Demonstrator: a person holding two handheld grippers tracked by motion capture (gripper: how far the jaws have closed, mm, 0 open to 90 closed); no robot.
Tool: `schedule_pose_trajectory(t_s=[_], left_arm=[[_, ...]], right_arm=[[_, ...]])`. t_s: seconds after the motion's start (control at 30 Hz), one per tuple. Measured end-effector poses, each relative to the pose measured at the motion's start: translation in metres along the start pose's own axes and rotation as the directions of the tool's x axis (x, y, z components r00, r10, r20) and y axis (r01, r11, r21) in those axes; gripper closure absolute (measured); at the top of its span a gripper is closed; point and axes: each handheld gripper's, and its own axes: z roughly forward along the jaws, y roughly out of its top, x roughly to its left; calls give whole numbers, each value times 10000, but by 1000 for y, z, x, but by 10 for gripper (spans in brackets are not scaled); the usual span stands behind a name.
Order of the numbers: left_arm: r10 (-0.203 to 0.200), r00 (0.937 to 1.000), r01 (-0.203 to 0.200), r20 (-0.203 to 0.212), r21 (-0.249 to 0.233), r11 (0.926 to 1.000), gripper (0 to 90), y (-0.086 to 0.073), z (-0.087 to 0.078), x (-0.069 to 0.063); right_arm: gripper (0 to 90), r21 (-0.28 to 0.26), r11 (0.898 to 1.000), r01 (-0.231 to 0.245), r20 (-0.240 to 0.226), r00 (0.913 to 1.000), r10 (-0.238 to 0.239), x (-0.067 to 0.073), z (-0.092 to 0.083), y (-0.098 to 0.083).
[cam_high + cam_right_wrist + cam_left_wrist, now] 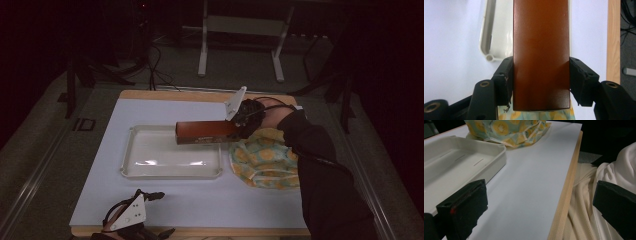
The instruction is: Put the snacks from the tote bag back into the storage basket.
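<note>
The right tool (239, 124) pinches one end of the brown box (206, 133) between both pads; the box extends level to the left, above the far right part of the white tray (131, 165). The patterned cloth (265, 159) lies right of the tray on the desk (200, 200). The left tool (131, 212) rests at the near edge, spread and holding nothing.

Glossy brown box (541, 50); smooth white plastic tray (150, 155).
</note>
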Motion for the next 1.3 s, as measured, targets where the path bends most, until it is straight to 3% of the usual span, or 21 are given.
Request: schedule_pose_trajectory(t_s=[0.4, 0.63, 0.9, 1.3], left_arm=[[27, 10000, -27, 33, -9, 10000, 0, 0, 0, -1], [72, 10000, -72, 52, -20, 10000, 0, 0, -1, -1], [90, 9999, -90, 65, -14, 10000, 0, 0, -1, -1], [88, 9999, -88, 101, -6, 10000, 0, 0, 0, -1]], right_arm=[[431, -121, 9997, 199, -283, 9994, -202, -2, 28, 25], [431, -20, 9997, 239, -389, 9990, -240, -2, 49, 29], [431, -4, 10000, 46, -373, 9993, -47, -4, 74, 28], [431, -15, 9970, -772, -697, 9946, 769, 0, 110, 14]])
